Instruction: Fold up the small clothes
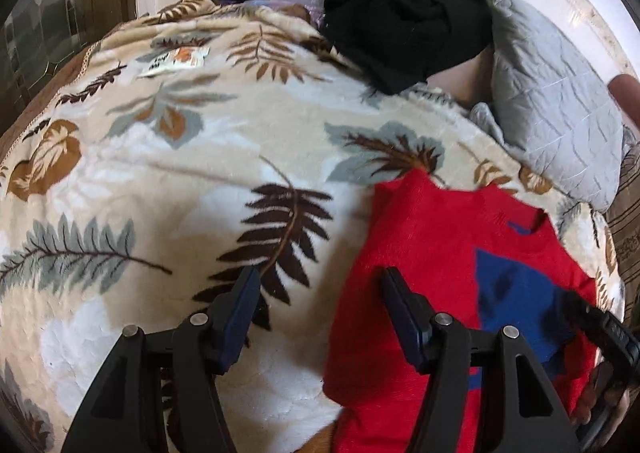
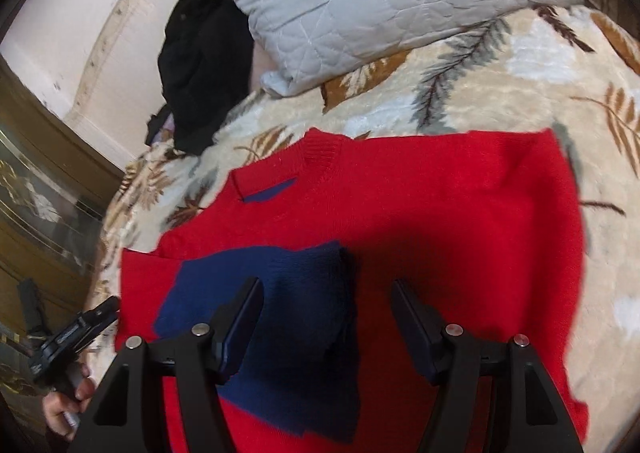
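Observation:
A red knit sweater (image 2: 440, 193) lies flat on the leaf-patterned blanket (image 2: 500, 85), with a navy blue sleeve part (image 2: 304, 285) folded over its front. My right gripper (image 2: 328, 285) hovers open above the sweater, its left finger over the blue part, nothing between the jaws. In the left wrist view the sweater (image 1: 420, 237) fills the lower right. My left gripper (image 1: 320, 273) is open and straddles the sweater's left edge, one finger over the blanket (image 1: 160, 173), the other over red knit. It holds nothing.
A pile of black clothes (image 1: 400, 5) sits at the far end of the bed beside a grey quilted pillow (image 1: 552, 105). A paper label (image 1: 176, 59) lies on the blanket. Wooden furniture (image 2: 40, 213) stands left of the bed. A hand (image 2: 68, 405) grips the left tool.

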Action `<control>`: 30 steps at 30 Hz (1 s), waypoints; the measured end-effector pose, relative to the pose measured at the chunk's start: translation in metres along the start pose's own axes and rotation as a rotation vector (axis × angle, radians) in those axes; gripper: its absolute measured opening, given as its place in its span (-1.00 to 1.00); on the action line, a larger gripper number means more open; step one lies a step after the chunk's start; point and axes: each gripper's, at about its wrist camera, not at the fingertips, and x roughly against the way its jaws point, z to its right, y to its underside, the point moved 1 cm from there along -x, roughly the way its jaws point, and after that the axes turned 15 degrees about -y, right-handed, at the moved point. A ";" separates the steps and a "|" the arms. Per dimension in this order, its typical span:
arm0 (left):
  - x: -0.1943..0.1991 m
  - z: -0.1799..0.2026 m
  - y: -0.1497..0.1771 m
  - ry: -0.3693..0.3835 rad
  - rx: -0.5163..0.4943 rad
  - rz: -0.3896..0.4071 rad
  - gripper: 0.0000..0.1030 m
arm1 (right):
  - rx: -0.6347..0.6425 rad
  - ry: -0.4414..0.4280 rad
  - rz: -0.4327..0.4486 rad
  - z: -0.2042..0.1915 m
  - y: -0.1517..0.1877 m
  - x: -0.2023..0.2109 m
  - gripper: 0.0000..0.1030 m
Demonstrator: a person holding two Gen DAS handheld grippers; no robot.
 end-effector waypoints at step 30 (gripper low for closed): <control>0.004 0.032 -0.002 -0.027 -0.069 0.024 0.24 | -0.035 -0.133 -0.010 0.015 -0.027 0.044 -0.88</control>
